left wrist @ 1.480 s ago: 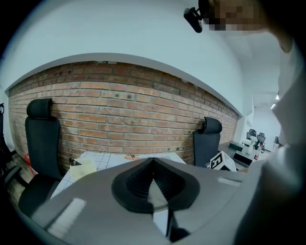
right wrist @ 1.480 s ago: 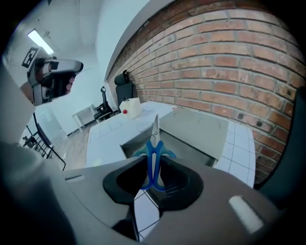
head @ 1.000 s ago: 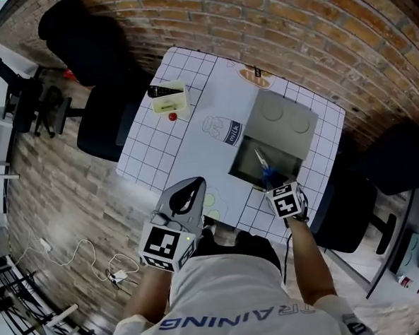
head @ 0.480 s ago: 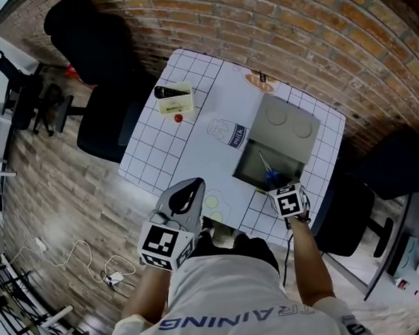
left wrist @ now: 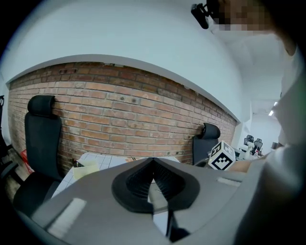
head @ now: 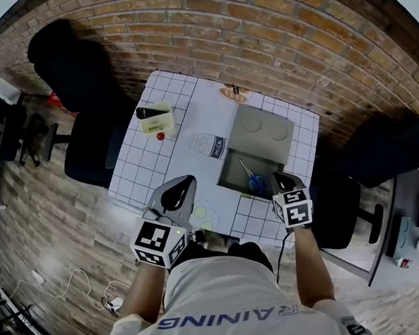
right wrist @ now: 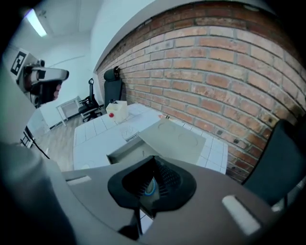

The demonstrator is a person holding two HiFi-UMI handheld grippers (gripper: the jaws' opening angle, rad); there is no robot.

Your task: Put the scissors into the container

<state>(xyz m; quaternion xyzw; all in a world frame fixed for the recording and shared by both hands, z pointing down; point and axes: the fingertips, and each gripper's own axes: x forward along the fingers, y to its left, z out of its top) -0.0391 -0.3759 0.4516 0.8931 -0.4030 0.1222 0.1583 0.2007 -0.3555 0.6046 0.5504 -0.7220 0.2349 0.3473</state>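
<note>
We see the blue-handled scissors [head: 250, 177] lying inside the grey container [head: 226, 173], just ahead of the right gripper [head: 282, 181], whose jaws are closed and empty. The container sits near the right edge of the table [head: 153, 167], its lid [head: 262, 132] open behind it. Open tabletop spreads to its left. The left gripper [head: 177, 195], closed and holding nothing, hovers at the near edge.

Counted on the scene: one worktop [head: 192, 115], one container [head: 262, 133], one pair of scissors [head: 253, 182], one cream box [head: 157, 120], one small red object [head: 160, 136]. Two in hand: left hand-held gripper [head: 184, 182], right hand-held gripper [head: 281, 179]. Two black seats: left chair [head: 88, 146], right chair [head: 392, 152].
</note>
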